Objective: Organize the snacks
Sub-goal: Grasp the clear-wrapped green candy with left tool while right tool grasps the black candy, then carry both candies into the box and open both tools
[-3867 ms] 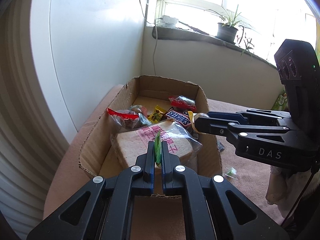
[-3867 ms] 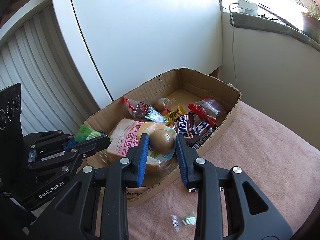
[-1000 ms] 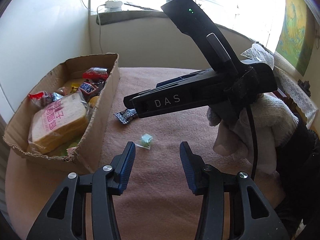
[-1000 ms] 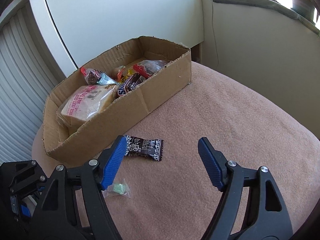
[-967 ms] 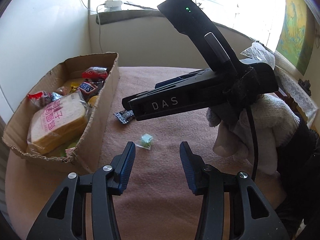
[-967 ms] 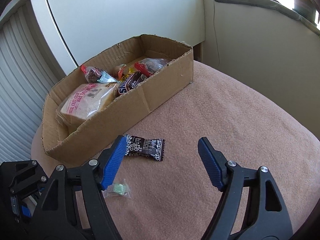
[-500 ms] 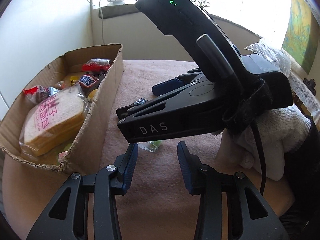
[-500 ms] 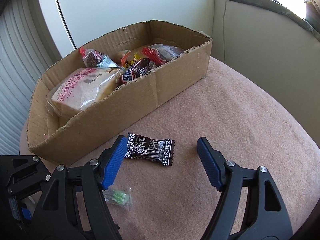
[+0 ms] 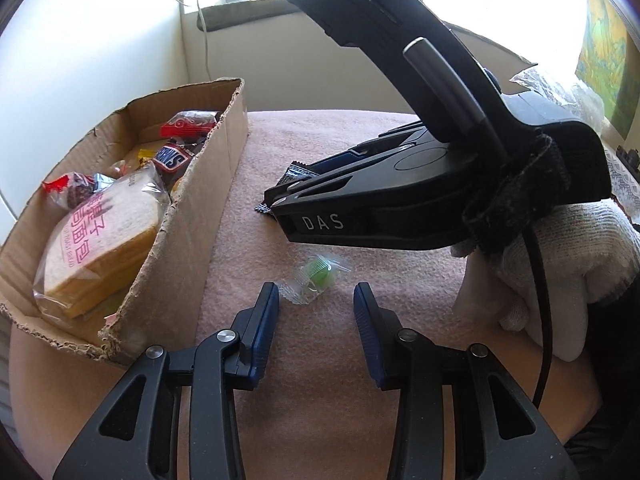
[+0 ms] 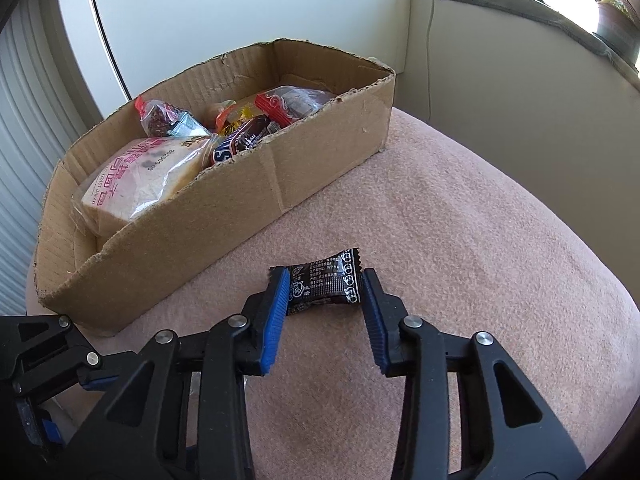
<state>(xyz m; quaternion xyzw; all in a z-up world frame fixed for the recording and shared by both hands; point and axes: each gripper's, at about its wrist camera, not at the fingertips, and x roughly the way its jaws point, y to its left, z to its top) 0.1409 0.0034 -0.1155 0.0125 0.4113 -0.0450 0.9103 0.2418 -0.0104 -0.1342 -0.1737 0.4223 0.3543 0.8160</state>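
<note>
Right tongs (image 10: pixel 325 283) are closed down around the dark candy wrapper (image 10: pixel 322 285), both pads touching its ends, just in front of the cardboard box (image 10: pixel 224 216). Left tongs (image 9: pixel 316 306) are wide open and holding nothing, with the little green candy (image 9: pixel 318 277) on the pink surface (image 9: pixel 320 360) right between the tips, near the box's corner.

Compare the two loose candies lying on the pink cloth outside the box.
The green candy sits in a clear wrapper; the black candy has an opaque printed one. The left gripper is open short of the green candy, while the right gripper brackets the black candy. Both lie outside the cardboard box.
</note>
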